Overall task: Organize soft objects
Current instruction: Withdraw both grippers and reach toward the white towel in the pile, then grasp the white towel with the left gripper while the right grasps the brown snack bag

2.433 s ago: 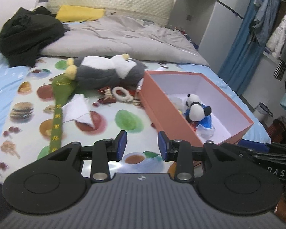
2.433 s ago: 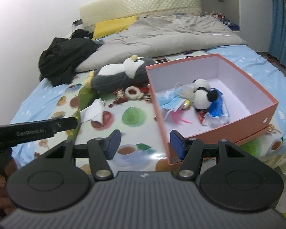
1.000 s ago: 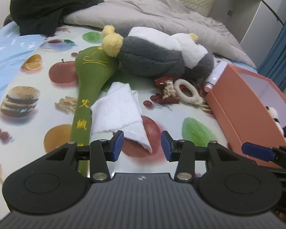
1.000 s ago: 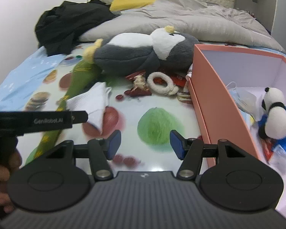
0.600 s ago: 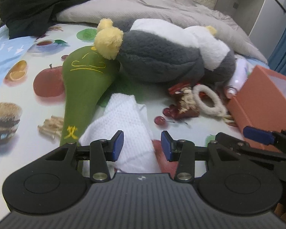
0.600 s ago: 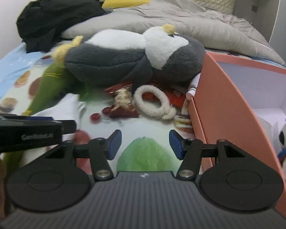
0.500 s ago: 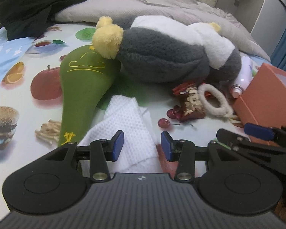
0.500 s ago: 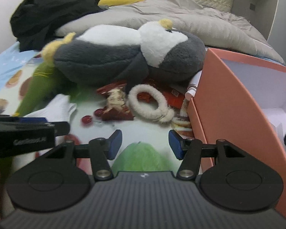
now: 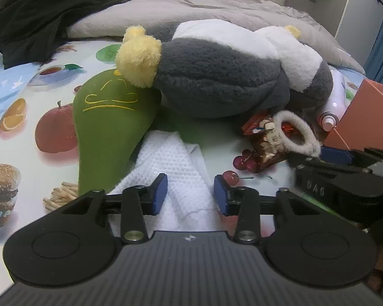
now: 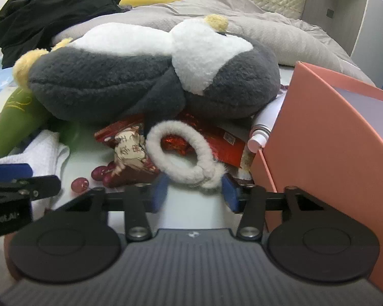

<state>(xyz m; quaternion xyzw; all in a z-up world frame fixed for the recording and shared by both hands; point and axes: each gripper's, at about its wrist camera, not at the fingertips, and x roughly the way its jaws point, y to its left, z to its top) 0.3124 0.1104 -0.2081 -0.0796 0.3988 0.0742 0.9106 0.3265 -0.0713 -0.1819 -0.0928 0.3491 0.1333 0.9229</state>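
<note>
The left gripper (image 9: 190, 191) is low over the bed (image 9: 18, 137), its blue fingers (image 9: 159, 191) astride the white waffle cloth (image 9: 173, 168); they have just been closing, the cloth between them, the pads not visibly pressing on it. At ten o'clock from them lies a green plush paddle (image 9: 107, 127) with yellow stitched lines, and at twelve the grey-and-white plush penguin (image 9: 217, 76).

The right gripper (image 10: 195, 191) has also been narrowing, with the fuzzy white ring (image 10: 181, 153) at its tips; whether the pads grip it I cannot tell. The ring rests on red snack packets (image 10: 130, 150) printed with Chinese characters. At three o'clock stands the orange box (image 10: 326, 148). The other gripper's arm reads "Robot.AI".
</note>
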